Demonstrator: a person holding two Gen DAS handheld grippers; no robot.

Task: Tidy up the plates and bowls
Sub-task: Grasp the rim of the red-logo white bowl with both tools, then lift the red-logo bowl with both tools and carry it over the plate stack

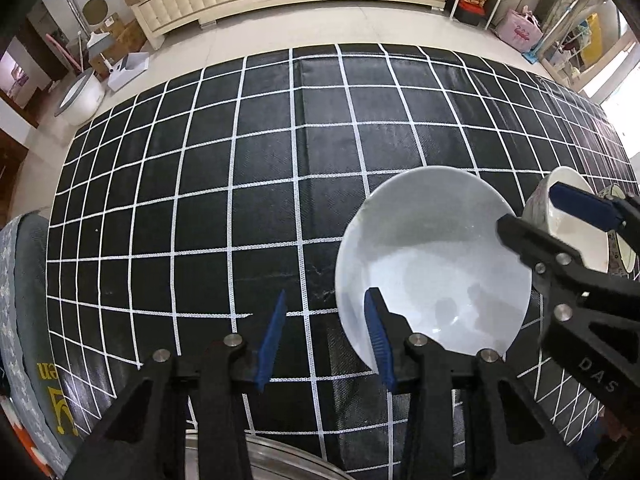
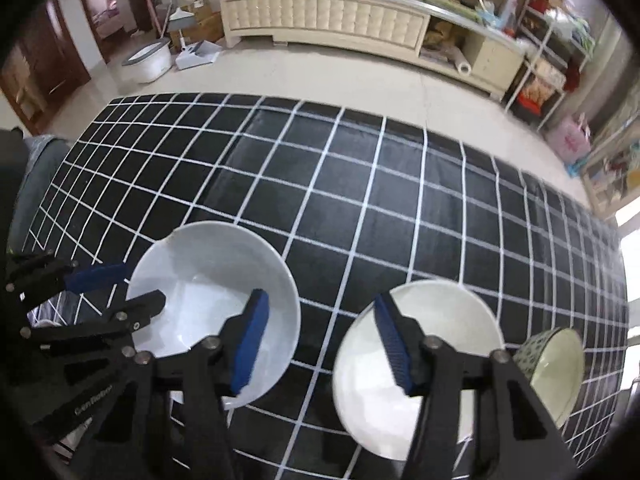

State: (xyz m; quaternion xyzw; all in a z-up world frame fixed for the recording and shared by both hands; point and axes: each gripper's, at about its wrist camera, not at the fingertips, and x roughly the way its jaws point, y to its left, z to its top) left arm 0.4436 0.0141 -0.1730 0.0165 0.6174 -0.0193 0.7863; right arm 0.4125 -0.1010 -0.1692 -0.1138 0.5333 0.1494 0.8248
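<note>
On the near part of the black checked cloth [image 2: 360, 200] sit three dishes in a row: a white plate [image 2: 216, 300] on the left, a second white bowl [image 2: 440, 320] in the middle and a patterned bowl [image 2: 560, 364] on the right. Both grippers are open and hold nothing. The left gripper [image 1: 326, 332] hangs at the plate's left rim, one finger over the rim. The right gripper [image 2: 316, 340] hovers between plate and middle bowl. The left hand seems the nearer one for taking the plate.
</note>
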